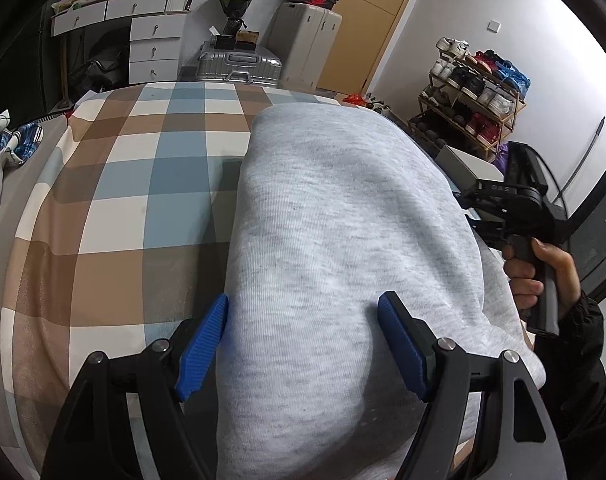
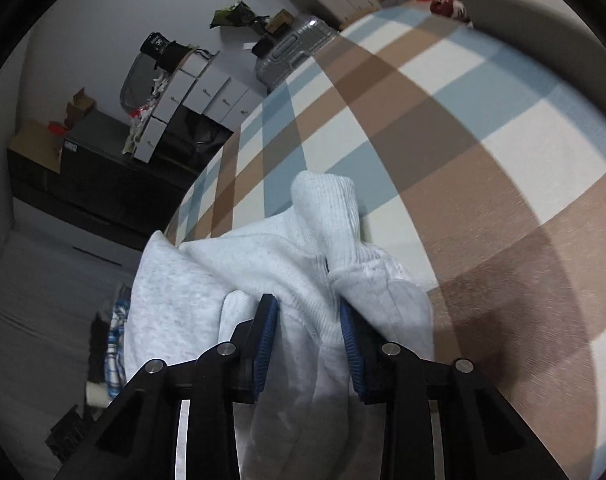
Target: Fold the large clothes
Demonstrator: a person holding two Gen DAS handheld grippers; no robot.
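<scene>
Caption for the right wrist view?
Right gripper bunching a grey sweatshirt between its jaws over a checked bedspread.

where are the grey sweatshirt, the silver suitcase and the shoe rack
sweatshirt (image 1: 343,220), left wrist view, middle of its folded body
suitcase (image 1: 241,65), left wrist view, its side
shoe rack (image 1: 473,96), left wrist view, middle shelves

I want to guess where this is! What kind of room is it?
Most likely a bedroom: a grey garment lies on a checked bed cover, with a white chest of drawers, suitcases and a shoe rack along the walls.
</scene>
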